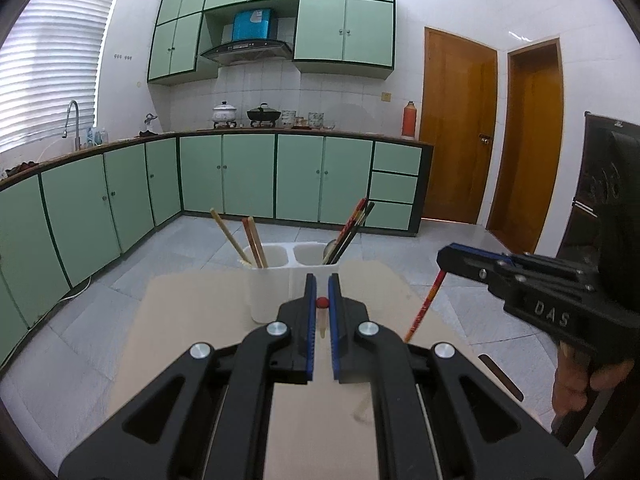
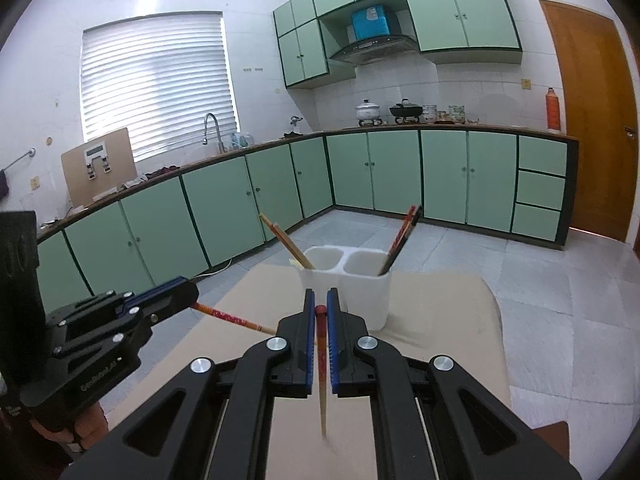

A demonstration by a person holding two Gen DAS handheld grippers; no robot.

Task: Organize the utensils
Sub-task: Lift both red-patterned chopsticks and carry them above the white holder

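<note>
A white two-cup utensil holder [image 1: 294, 266] [image 2: 344, 280] stands at the far edge of a beige table. Its left cup holds light wooden chopsticks [image 1: 252, 242] [image 2: 286, 244]; its right cup holds dark and red chopsticks [image 1: 352, 228] [image 2: 402, 238]. My left gripper [image 1: 322, 280] is shut on a red-tipped chopstick [image 1: 322, 312], just before the holder. It also shows in the right wrist view [image 2: 176, 296], with its chopstick [image 2: 232, 317] sticking out. My right gripper [image 2: 321, 294] is shut on a red chopstick [image 2: 321, 364]. It shows at the right of the left wrist view [image 1: 448, 258], its chopstick [image 1: 424, 308] hanging down.
The beige table [image 1: 192, 320] [image 2: 448, 320] stands on a grey tiled floor. Green kitchen cabinets [image 1: 248, 176] run along the far wall and the left. Wooden doors [image 1: 456, 128] are at the right. A dark strip [image 1: 500, 376] lies at the table's right edge.
</note>
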